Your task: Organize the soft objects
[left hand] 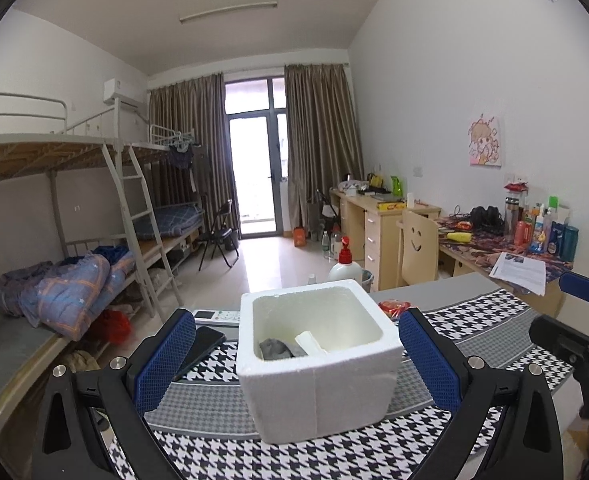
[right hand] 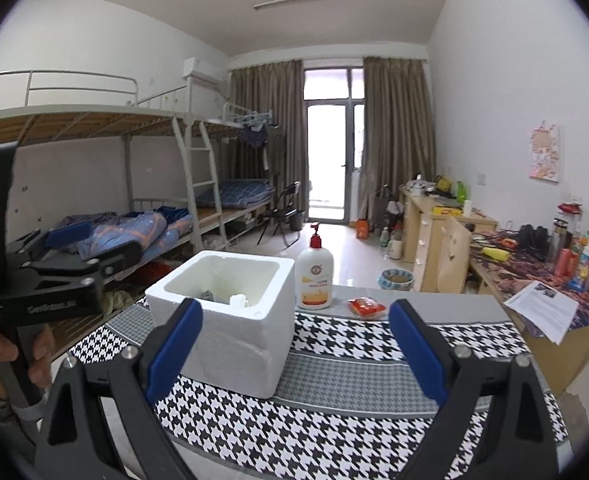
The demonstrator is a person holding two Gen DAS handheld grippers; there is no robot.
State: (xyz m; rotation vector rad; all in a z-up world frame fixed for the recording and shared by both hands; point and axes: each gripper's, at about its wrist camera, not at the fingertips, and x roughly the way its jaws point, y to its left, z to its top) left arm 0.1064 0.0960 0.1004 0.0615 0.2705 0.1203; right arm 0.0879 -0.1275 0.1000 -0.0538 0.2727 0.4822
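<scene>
The foam box (left hand: 318, 360) hides most of its contents: only a corner of a grey cloth (left hand: 276, 349) and a white piece (left hand: 310, 343) show above the near wall. In the right wrist view the left gripper (right hand: 74, 240) is cut off by the frame edge. The pump bottle's (right hand: 314, 276) label is too small to read; the left wrist view shows only its top

foam box (left hand: 318, 384): white, matt, grainy | tablecloth (left hand: 474, 320): woven houndstooth cloth | bottle (right hand: 314, 276): glossy plastic
</scene>
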